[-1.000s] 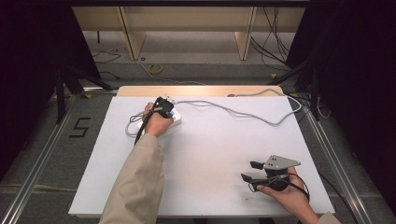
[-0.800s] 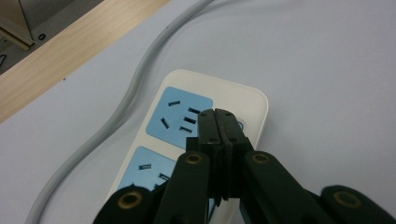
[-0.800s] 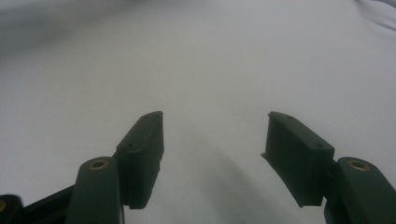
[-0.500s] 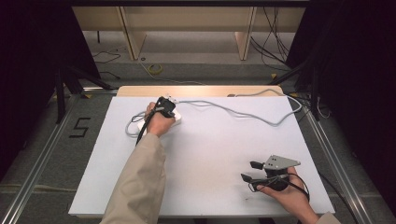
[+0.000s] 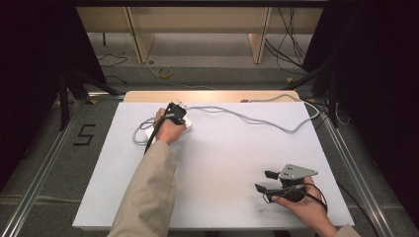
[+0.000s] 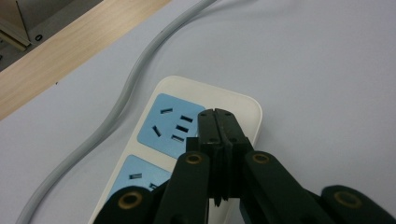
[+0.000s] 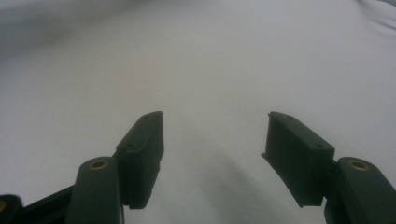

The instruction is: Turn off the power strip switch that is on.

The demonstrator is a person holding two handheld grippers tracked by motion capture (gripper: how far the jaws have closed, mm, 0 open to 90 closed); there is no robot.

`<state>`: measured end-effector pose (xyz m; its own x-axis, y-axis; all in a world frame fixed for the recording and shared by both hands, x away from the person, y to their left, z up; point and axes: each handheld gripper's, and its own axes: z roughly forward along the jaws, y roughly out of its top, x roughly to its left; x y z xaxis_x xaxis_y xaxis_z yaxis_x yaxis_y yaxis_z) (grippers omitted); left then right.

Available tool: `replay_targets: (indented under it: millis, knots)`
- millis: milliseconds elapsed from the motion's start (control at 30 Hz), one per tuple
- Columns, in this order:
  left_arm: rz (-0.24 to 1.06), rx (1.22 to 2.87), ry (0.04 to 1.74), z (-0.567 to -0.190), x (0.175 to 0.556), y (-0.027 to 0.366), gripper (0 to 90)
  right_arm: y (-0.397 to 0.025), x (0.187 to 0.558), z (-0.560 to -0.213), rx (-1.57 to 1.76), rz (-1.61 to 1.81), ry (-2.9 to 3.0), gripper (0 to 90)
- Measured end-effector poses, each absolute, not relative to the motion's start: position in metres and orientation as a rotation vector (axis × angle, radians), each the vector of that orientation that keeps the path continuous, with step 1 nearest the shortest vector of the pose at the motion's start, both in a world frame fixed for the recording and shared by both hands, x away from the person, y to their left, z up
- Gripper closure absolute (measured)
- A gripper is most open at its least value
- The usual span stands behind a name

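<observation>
Left gripper (image 6: 217,114) jaws pressed together, tip hovering over power strip (image 6: 243,105) near far-left tabletop (image 5: 222,163) edge; strip's long axis running along jaws. Right gripper (image 5: 267,180) spread, idling well apart at near-right corner.

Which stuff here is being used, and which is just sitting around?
In use:
power strip
its grey cord
left hand-held gripper, shut, tips over the strip

Not in use:
right hand-held gripper, open
yellow cable on the floor

The strip (image 6: 205,95) is cream with pale blue socket panels and black slots; its cord (image 6: 126,98) is grey. The table (image 5: 222,163) is white, with a light wood edge at 12 o'clock. Both grippers' jaws are black with brass-coloured rivets.
</observation>
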<state>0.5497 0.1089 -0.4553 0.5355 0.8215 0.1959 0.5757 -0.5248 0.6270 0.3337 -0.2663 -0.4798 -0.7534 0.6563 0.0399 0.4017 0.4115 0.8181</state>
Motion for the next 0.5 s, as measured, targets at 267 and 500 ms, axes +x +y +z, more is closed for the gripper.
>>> replay_targets:
  millis: [267,500]
  knots:
    - [0.656,2.286,1.14,-0.4556,0.5502,0.111,89.8,-0.2661,0.3336,-0.4798,0.918,1.261,2.384,38.0]
    - [0.646,2.284,1.14,-0.4555,0.5501,0.1118,89.8,-0.266,0.3338,-0.4799,0.913,1.262,2.384,37.9]
